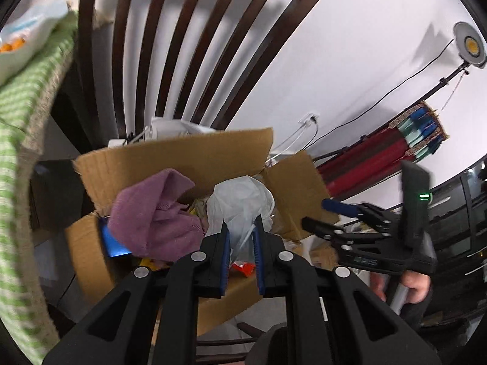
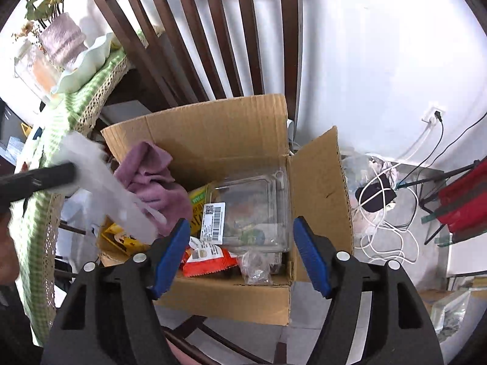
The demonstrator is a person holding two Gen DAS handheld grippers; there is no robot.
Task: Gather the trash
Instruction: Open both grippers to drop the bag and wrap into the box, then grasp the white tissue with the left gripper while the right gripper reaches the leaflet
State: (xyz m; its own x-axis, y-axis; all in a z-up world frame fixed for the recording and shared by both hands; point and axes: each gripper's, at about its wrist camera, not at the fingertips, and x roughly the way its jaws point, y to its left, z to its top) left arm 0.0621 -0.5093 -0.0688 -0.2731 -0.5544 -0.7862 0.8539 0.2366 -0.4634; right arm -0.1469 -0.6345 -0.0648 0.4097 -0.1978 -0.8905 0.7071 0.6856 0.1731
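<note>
An open cardboard box (image 2: 213, 121) stands on a dark wooden chair seat. Inside lie a purple cloth (image 2: 149, 170), a clear plastic clamshell (image 2: 252, 206) with a barcode label, an orange snack wrapper (image 2: 210, 258) and a yellow packet (image 2: 199, 200). My left gripper (image 1: 242, 223) is shut on a thin whitish plastic bag (image 1: 240, 194), held above the box (image 1: 182, 158) beside the purple cloth (image 1: 152, 213). The right wrist view shows that bag (image 2: 103, 182) hanging at the box's left side. My right gripper (image 2: 241, 221) is open over the box's near edge, nothing between its pads; it also shows at right (image 1: 316, 213).
The slatted chair back (image 2: 213, 30) rises behind the box. A table with a green checked cloth (image 2: 76, 97) and dishes stands left. White and black cables (image 2: 383, 213) lie on the floor at right, near red rolled items (image 1: 365, 158) and a lamp stand (image 1: 468, 45).
</note>
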